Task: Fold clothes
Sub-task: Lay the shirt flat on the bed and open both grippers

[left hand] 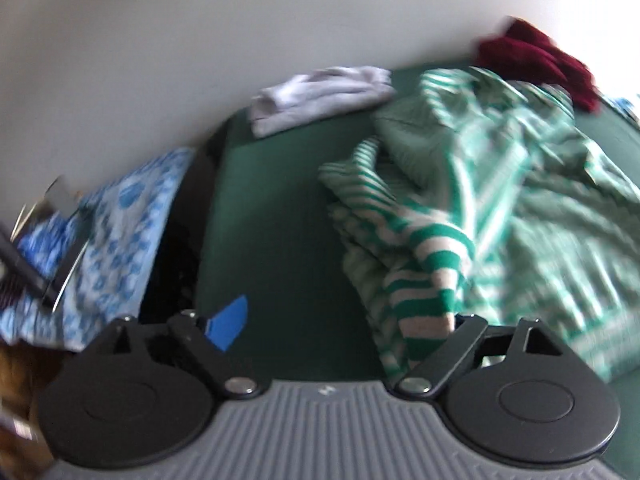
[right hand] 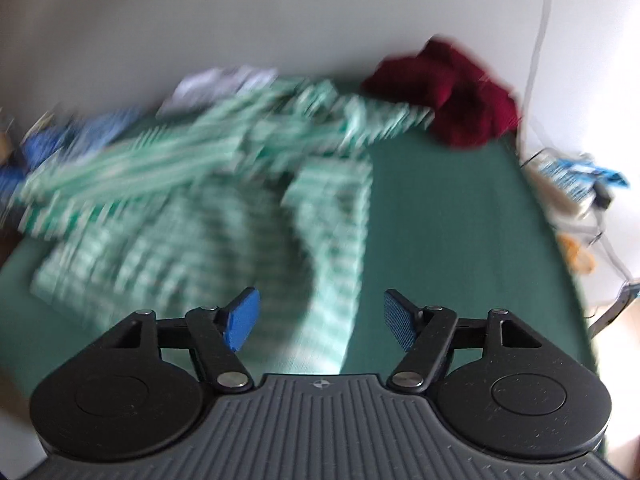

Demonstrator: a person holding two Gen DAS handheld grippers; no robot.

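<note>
Spread over the middle of the green mat (left hand: 280, 220): a green-and-white striped garment (left hand: 520, 200), rumpled, one striped sleeve (left hand: 420, 248) thrown across the body toward the mat's near edge, nowhere squared or flat. At the mat's far right corner, a maroon garment (left hand: 536, 60) in a loose heap, touching the striped one. At the mat's far left corner, a white piece (left hand: 320, 92), apparently folded already, just beside the striped collar. Off the mat's left edge, a blue patterned cloth (left hand: 120, 220). Over the mat's near edge, the left gripper (left hand: 340, 320), spread wide and clamped on nothing, though the sleeve's cuff drapes over one finger and hides its pad. Also over the near edge, further right, the right gripper (right hand: 320, 320), likewise wide apart and empty, both blue pads (right hand: 242, 320) showing, with a strip of the striped cloth below the gap. Both views smeared, so fine creases hard to read. Likely trouble: snagging the draped cuff on that hidden finger and dragging the whole sleeve askew; pinching several layers at once where the sleeve overlies the body, locking in a twisted fold; sweeping cloth back into the maroon heap or knocking the white piece apart; letting the hem slide off the mat's near edge.
</note>
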